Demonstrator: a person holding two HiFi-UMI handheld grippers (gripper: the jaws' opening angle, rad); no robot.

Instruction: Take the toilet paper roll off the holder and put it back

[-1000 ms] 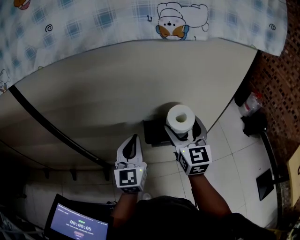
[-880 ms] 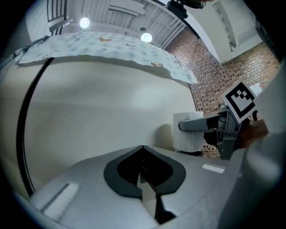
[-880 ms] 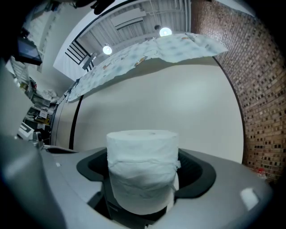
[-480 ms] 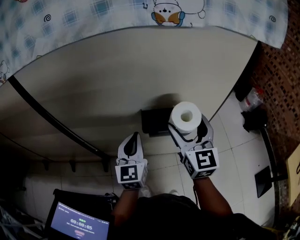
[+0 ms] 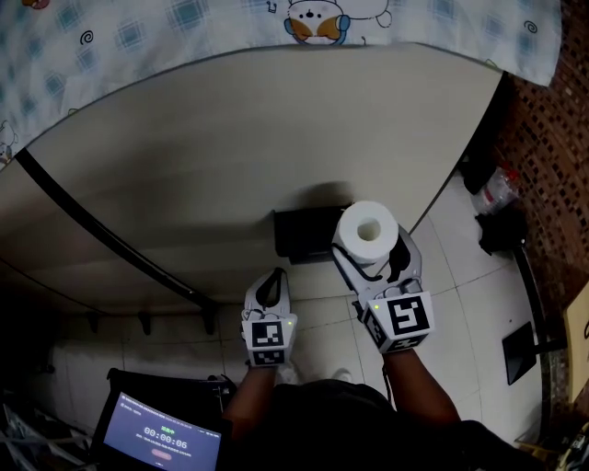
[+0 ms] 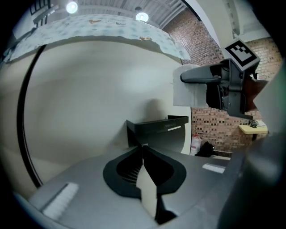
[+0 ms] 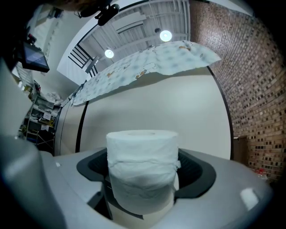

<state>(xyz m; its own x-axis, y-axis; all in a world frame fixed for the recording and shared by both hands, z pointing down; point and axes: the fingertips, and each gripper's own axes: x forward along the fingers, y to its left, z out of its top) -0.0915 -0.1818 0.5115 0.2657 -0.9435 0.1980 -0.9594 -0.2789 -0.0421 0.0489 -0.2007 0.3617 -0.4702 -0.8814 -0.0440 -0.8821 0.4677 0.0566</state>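
**Desk:** What are the two claws doing?

**Photographer:** The right gripper (image 5: 372,243) has its jaws spread wide, clamped on the toilet paper roll (image 5: 369,226) from both sides. The roll stands on end between the pads, its core hole facing up toward the head camera. The left gripper (image 6: 143,154) is empty, with its jaws pressed together tip to tip. It sits low, in front of the black holder (image 6: 157,132).

**Desk:** Where is the roll in relation to the holder?

**Photographer:** Off it. The left gripper view shows the roll in the air, above the holder and to its right, with a gap between them. The holder is fixed to the pale wall (image 5: 230,166). In the head view the roll overlaps the holder's right edge.

**Desk:** Any writing or brands we can quote?

**Photographer:** Very little. A thin pale strip (image 6: 174,128) on the holder's front carries print too small to read. Each gripper's marker cube (image 5: 405,317) bears black-and-white square patterns, not words. A screen (image 5: 164,438) at lower left shows a row of digits, too small to read reliably. The checked cloth (image 5: 184,23) above the wall has a cartoon bear printed on it.
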